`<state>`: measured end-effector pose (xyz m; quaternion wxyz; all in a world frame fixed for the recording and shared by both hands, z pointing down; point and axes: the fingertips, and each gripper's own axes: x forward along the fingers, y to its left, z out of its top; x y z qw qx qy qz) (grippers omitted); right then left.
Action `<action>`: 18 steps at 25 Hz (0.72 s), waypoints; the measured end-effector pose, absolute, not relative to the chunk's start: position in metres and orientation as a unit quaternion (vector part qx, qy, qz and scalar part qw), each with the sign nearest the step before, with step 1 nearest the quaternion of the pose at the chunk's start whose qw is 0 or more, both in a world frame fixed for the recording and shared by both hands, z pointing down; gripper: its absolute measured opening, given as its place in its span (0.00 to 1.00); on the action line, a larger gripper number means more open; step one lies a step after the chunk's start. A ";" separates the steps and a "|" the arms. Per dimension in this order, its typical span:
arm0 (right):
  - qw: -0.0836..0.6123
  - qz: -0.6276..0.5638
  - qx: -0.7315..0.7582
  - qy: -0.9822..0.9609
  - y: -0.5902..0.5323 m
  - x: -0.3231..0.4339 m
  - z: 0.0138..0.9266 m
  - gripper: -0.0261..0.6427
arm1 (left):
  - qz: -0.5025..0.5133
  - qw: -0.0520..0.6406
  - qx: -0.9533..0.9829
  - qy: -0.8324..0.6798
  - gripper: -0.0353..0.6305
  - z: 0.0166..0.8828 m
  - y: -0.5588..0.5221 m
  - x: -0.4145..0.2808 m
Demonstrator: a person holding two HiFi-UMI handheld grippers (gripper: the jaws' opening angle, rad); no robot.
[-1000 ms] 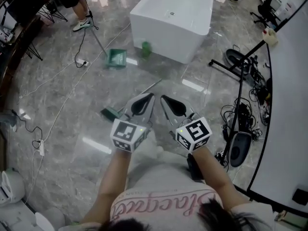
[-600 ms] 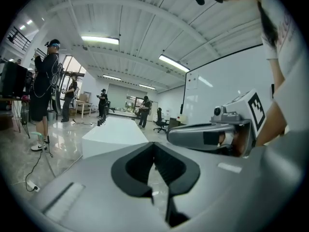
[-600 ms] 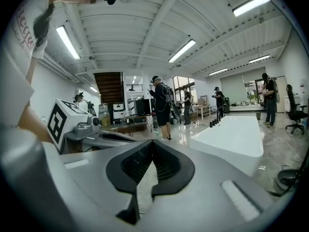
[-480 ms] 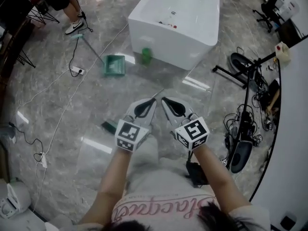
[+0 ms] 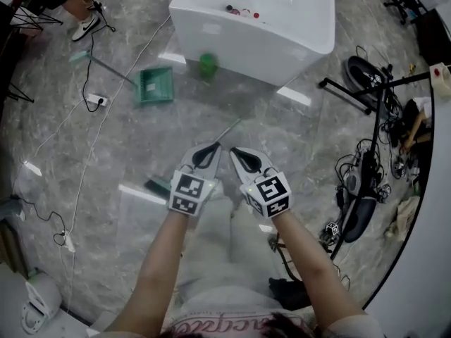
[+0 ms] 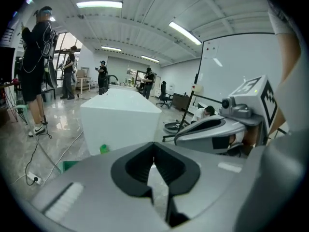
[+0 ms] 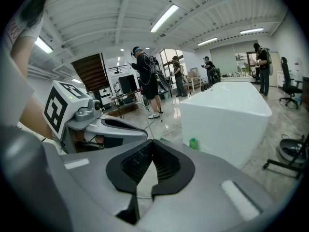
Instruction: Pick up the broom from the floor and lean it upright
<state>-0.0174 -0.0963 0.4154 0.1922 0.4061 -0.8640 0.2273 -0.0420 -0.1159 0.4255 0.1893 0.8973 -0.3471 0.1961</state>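
The broom lies on the grey marble floor in the head view. Its thin handle (image 5: 229, 127) runs up-right from under my grippers, and its green head (image 5: 158, 186) pokes out left of my left wrist. My left gripper (image 5: 208, 147) and right gripper (image 5: 235, 151) hang side by side above the handle's middle, which they hide. Both are shut with nothing between the jaws. The left gripper view has its jaws (image 6: 154, 153) meeting at the tips, with the right gripper (image 6: 217, 129) beside it. The right gripper view likewise shows closed, empty jaws (image 7: 152, 151).
A big white tub-like block (image 5: 254, 20) stands ahead, a green bottle (image 5: 207, 65) at its foot. A green dustpan (image 5: 155, 85) lies far left beside a power strip (image 5: 95, 101) and cables. Black stands and gear (image 5: 366, 97) crowd the right. A person's shoe (image 5: 84, 25) is at top left.
Both grippers have come down together toward the floor and the broom, still shut. The head view has tipped forward, so the white block and dustpan now sit higher in the picture.
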 end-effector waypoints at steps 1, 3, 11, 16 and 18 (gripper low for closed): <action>0.194 0.237 0.409 -0.859 -0.099 -0.016 0.429 0.04 | 0.202 0.194 0.896 -0.345 0.06 0.438 -0.118 -0.041; 0.196 0.258 0.415 -0.850 -0.101 -0.013 0.455 0.04 | 0.212 0.208 0.892 -0.340 0.07 0.466 -0.120 -0.041; 0.222 0.317 0.414 -0.824 -0.107 -0.002 0.584 0.04 | 0.265 0.254 0.876 -0.313 0.13 0.602 -0.124 -0.026; 0.250 0.351 0.430 -0.793 -0.113 0.003 0.669 0.04 | 0.319 0.263 0.865 -0.286 0.24 0.687 -0.131 -0.018; 0.259 0.362 0.432 -0.785 -0.117 0.005 0.695 0.04 | 0.343 0.267 0.857 -0.275 0.26 0.716 -0.132 -0.016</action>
